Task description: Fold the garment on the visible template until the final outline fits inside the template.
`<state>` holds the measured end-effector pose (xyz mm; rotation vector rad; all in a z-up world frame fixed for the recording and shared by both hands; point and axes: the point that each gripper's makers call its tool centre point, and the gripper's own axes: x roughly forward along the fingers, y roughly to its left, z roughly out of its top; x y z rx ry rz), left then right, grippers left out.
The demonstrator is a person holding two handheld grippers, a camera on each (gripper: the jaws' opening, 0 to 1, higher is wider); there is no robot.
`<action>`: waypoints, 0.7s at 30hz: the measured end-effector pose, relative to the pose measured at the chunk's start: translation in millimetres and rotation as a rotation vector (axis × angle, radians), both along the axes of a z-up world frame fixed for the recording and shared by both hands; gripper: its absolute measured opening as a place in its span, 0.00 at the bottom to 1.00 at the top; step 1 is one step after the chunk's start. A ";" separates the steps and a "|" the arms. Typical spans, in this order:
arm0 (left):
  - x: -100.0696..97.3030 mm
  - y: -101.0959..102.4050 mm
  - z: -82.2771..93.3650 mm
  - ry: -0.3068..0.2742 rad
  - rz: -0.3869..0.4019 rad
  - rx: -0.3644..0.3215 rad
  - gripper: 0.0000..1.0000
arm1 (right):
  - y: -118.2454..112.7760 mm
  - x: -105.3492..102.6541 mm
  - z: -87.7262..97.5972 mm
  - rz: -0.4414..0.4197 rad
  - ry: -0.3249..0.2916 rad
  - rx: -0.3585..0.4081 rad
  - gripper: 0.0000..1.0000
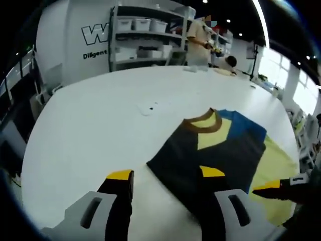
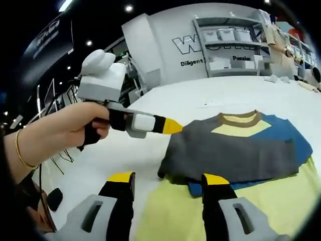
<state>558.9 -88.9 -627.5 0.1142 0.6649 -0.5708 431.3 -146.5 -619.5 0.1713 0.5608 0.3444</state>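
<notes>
folded garment (image 2: 235, 148) on white table (image 1: 100, 120), both tools apart above it

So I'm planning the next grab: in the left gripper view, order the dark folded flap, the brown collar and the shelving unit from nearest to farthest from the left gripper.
From the left gripper:
1. Dark folded flap, right at the jaw tips.
2. Brown collar, beyond it, mid-table.
3. Shelving unit, past the table's far edge.

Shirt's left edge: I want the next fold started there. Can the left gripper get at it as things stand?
Probably yes. The left gripper hangs open just beside the shirt at that edge, over bare table, with nothing between them.
</notes>
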 end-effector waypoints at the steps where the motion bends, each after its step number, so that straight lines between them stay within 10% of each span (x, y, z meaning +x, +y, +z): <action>1: -1.3 1.3 2.7 -0.008 0.007 -0.009 0.59 | -3.9 -1.0 2.6 0.001 0.000 -0.001 0.59; 21: -99.3 -12.1 27.7 -0.017 -0.064 -0.040 0.93 | -69.8 -38.7 39.9 0.172 -0.016 -0.039 0.96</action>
